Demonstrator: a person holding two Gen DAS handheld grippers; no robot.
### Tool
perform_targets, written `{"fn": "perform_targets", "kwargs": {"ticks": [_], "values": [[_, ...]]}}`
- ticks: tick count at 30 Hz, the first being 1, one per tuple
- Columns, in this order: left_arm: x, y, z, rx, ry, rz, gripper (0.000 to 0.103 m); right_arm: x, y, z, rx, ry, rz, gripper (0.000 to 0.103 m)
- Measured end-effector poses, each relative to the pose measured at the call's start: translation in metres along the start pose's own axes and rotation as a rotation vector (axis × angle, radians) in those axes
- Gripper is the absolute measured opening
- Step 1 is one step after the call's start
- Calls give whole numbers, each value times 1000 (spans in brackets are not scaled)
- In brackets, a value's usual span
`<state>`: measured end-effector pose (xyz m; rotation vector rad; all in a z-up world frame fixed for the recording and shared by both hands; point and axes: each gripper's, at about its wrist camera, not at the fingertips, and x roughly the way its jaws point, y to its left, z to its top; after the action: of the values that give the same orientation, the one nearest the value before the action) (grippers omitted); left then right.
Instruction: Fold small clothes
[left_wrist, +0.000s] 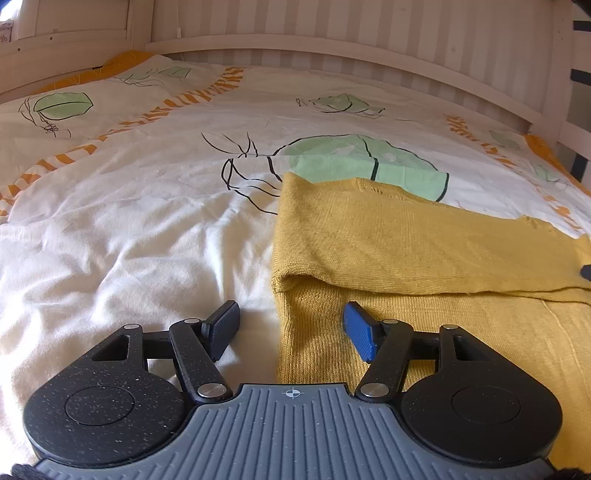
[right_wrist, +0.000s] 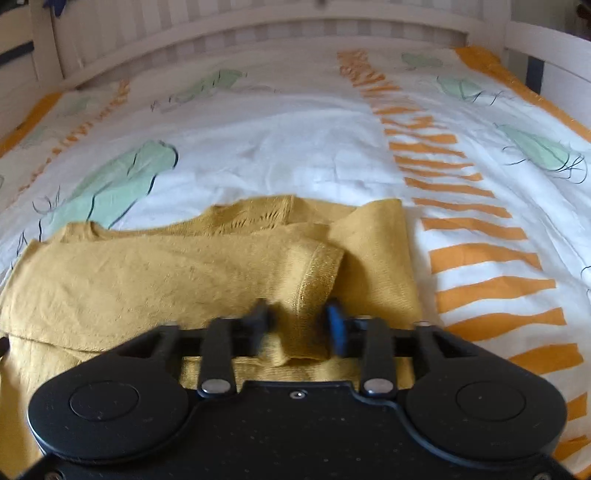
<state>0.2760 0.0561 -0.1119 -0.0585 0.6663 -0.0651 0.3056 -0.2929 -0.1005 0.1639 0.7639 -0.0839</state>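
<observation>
While mustard-yellow knit sweater (left_wrist: 424, 251) lies crosswise, left gripper (left_wrist: 291, 332) spread at its left edge — right gripper (right_wrist: 297, 325) straddles sleeve cuff (right_wrist: 314, 295), grip unclear.

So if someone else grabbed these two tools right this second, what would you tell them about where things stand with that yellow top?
Left hand-held gripper: open, holding nothing, straddling the left edge of the yellow knit sweater.
Right hand-held gripper: open, holding nothing, the sleeve cuff lies between its fingers.
The sweater lies on the patterned duvet.
Done: both sleeves look folded in across the body.
Left: probably grip the near end with both grippers, fold it over, and tidy up.
</observation>
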Motion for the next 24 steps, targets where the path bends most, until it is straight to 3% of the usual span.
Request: {"fn": "perform_targets", "kwargs": {"ticks": [1, 10, 17, 24], "values": [[0, 0, 0, 1, 1, 1, 61, -2, -2, -1, 7, -7, -12, 66], [0, -1, 1, 10, 7, 5, 61, -34, -34, -10, 86, -22, -189, 70], [0, -2, 5, 29, 24, 10, 62, -63, -39, -15, 106, -68, -88, 70], [1, -4, 4, 34, 17, 13, 63, -45, -27, 5, 120, -108, 121, 70]]}}
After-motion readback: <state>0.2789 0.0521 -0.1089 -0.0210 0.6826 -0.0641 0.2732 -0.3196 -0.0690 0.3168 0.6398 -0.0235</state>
